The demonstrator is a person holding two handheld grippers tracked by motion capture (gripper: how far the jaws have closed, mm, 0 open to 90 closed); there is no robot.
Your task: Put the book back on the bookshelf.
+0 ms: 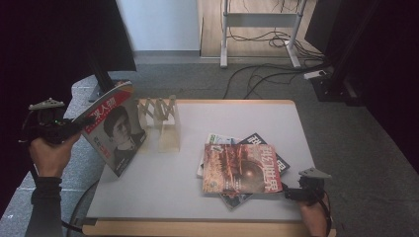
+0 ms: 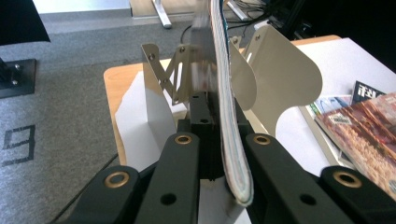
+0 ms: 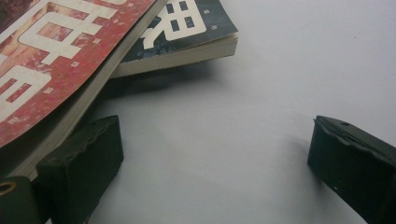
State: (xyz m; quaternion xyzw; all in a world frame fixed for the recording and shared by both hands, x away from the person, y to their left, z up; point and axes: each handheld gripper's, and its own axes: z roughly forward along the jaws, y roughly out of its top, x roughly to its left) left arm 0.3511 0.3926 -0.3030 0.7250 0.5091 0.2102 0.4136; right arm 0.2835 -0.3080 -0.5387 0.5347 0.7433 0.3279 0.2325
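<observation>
The left gripper (image 1: 81,124) clamps one portrait magazine (image 1: 116,129) beside one rack (image 1: 160,123). The right gripper (image 3: 212,154), jaws apart, rests beside three stacked magazines (image 1: 242,168); cover writing unreadable.

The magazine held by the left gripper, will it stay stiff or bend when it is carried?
Probably floppy: the magazine already curves above the left gripper, which pinches only one edge. It looks thin, so likely light. Its glossy cover might slip in a looser grip.
</observation>
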